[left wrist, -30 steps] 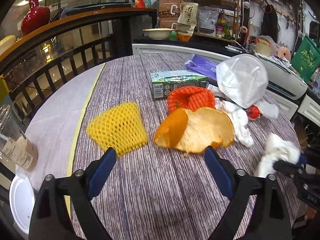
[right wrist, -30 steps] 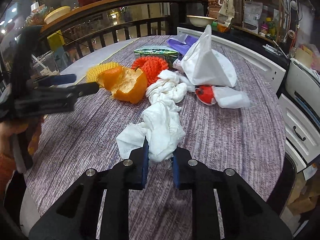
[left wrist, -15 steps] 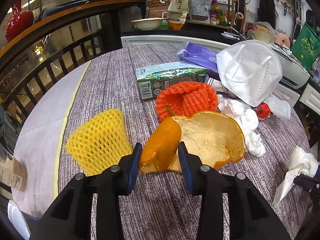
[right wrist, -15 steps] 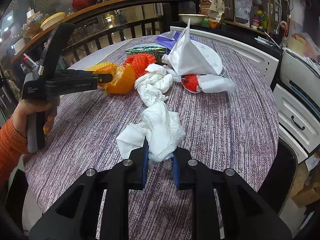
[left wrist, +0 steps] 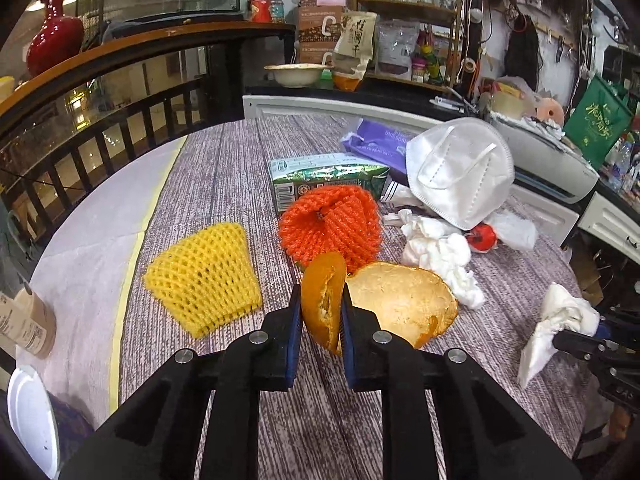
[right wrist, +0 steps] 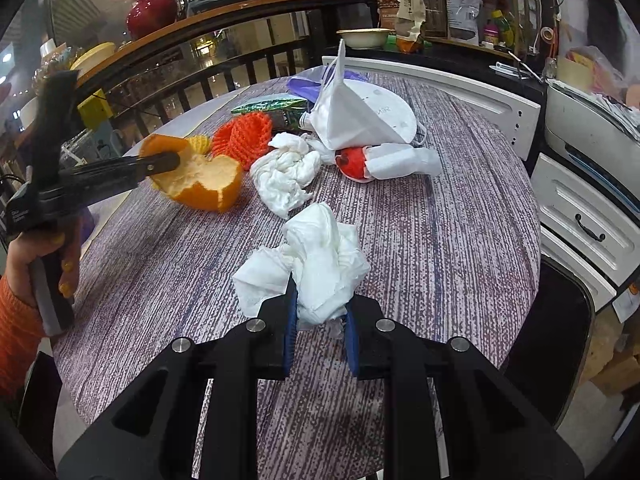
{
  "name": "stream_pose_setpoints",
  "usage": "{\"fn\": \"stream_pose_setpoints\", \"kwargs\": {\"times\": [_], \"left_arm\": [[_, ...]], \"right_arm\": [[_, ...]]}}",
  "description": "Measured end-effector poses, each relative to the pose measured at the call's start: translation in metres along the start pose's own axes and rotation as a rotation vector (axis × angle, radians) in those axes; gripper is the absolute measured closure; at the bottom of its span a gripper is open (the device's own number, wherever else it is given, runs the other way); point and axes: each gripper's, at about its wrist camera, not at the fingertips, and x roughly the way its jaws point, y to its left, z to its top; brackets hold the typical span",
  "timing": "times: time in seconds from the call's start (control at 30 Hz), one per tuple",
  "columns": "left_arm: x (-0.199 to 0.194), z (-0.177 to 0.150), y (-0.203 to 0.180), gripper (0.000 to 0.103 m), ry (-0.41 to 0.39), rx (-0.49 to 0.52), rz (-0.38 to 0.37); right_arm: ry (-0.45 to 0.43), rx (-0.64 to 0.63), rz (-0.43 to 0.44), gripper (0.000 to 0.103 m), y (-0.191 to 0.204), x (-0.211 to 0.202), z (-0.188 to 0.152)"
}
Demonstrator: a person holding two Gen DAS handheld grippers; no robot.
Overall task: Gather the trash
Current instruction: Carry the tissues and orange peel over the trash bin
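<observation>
Pinching a flap of orange peel point(left wrist: 324, 304) between its blue pads, the left gripper point(left wrist: 321, 312) is closed tight on the rind, and the rest of the peel point(right wrist: 200, 180) curls to the right of the fingers with its pale inside up. The right gripper point(right wrist: 320, 312) is likewise clamped on a crumpled white tissue point(right wrist: 320, 256), which bunches up above its fingers; from the left wrist view that tissue point(left wrist: 560, 320) hangs at the right edge of the table point(left wrist: 224, 184). Other trash lies on the striped tabletop: a yellow foam net point(left wrist: 204, 276) left of the peel, an orange foam net point(left wrist: 332, 228) just behind it, a green carton point(left wrist: 320, 180) behind that, and a purple packet point(left wrist: 376, 140) farther back. A white mask point(left wrist: 460, 172) stands tilted to the right (its straps face the left camera), with a second tissue wad point(left wrist: 440, 252) near its foot and a small red thing point(left wrist: 484, 238) with white wrapping beside it. A bottle point(left wrist: 24, 320) stands at the table's left edge.
</observation>
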Motion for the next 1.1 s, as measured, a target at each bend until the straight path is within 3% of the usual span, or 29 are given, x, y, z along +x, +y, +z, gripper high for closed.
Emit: {"fn": "stream_pose_setpoints", "kwargs": {"times": [0.2, 0.4, 0.77, 1.03, 1.1], "left_arm": [[-0.026, -0.002, 0.0, 0.086, -0.046, -0.023, -0.031], [-0.047, -0.001, -0.023, 0.086, -0.084, 0.008, -0.094], [-0.05, 0.004, -0.121, 0.086, -0.114, 0.133, -0.247], [-0.034, 0.002, -0.197, 0.086, -0.078, 0.223, -0.351], [-0.028, 0.0, -0.214, 0.086, -0.061, 0.242, -0.372]], "right_arm": [[-0.016, 0.023, -0.009, 0.083, -0.007, -0.009, -0.004], [-0.042, 0.064, -0.049, 0.083, -0.03, -0.026, -0.011], [-0.073, 0.264, -0.249, 0.083, -0.139, -0.057, -0.038], [0.008, 0.415, -0.359, 0.082, -0.215, -0.02, -0.078], [0.038, 0.451, -0.367, 0.074, -0.23, -0.006, -0.09]]}}
